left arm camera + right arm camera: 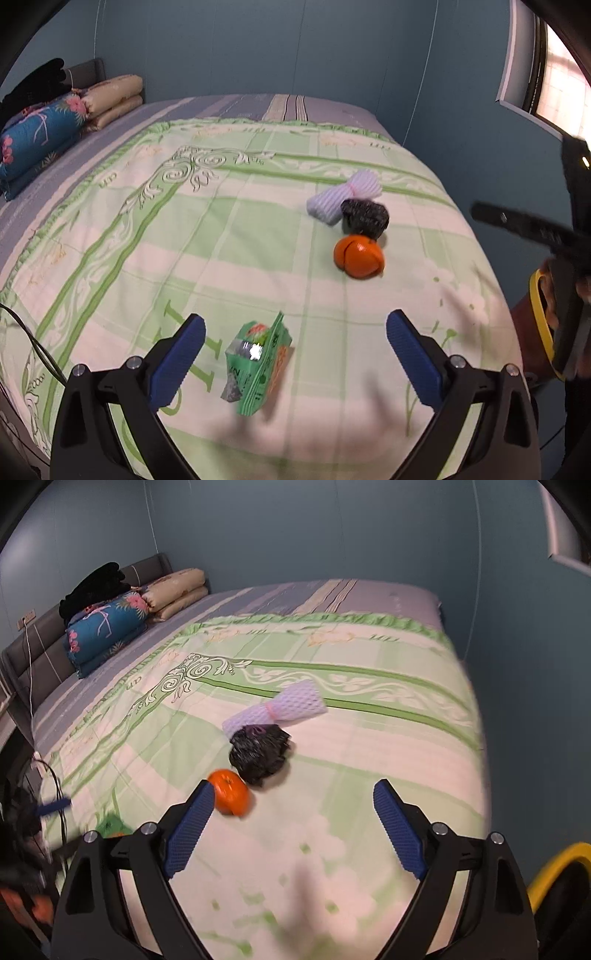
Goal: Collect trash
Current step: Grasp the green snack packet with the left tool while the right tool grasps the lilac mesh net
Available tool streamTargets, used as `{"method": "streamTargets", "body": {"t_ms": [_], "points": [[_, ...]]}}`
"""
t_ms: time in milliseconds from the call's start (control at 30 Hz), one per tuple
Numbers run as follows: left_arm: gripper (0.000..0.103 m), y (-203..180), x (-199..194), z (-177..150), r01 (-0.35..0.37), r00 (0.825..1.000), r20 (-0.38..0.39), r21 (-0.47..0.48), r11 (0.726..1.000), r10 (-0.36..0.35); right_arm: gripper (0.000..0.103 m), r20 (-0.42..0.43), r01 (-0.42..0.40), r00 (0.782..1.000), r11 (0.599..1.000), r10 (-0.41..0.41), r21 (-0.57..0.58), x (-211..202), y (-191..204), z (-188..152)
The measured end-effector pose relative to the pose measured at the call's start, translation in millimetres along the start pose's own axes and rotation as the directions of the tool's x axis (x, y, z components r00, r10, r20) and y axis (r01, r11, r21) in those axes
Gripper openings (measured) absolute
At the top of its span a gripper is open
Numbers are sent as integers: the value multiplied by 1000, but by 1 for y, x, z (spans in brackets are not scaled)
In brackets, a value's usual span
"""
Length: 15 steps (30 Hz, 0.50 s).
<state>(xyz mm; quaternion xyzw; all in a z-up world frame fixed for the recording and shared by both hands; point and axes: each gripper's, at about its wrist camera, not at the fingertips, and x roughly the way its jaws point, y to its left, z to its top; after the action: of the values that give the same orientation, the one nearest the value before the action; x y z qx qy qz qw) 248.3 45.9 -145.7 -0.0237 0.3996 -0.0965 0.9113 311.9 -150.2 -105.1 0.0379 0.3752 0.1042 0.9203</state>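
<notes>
A green snack wrapper (pixel 258 363) lies on the bed between my left gripper's open fingers, near the left one. My left gripper (pixel 295 354) is open and empty. Farther right lie an orange fruit (pixel 359 256), a crumpled black bag (pixel 365 218) and a white foam net (pixel 343 195). In the right wrist view the orange (pixel 231 792) sits by my left fingertip, with the black bag (pixel 260 753) and the foam net (pixel 280 705) behind it. My right gripper (pixel 293 816) is open and empty above the bed. The green wrapper (pixel 110 827) shows at the far left.
The bed has a green patterned cover (pixel 221 229). Folded blankets and pillows (pixel 110 627) are stacked at the headboard. A yellow-rimmed bin (pixel 557 871) stands off the bed's right side; it also shows in the left wrist view (pixel 539 314). A cable (pixel 59 801) hangs at the left edge.
</notes>
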Motion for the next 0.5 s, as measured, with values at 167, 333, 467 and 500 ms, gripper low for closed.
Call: {"method": "streamTargets", "body": {"t_ms": [167,333,467,500], "points": [[95,15,24,-11,20,999,-40,-37,999,-22,84,-66,-43,997,997,47,68,56,1,30],[95,28,43,-15,36,997,-71,-84,996,-42,84,-140,-57,987,986,79,154,114,-1,59],[95,33,53,-16,38,996,-81,-101,994,-46,84,-221,-43,971,976,91,213,160,-5,73],[95,34,56,-16,46,995,-86,-106,993,-55,84,-235,-32,968,975,85,220,169,-6,75]]}}
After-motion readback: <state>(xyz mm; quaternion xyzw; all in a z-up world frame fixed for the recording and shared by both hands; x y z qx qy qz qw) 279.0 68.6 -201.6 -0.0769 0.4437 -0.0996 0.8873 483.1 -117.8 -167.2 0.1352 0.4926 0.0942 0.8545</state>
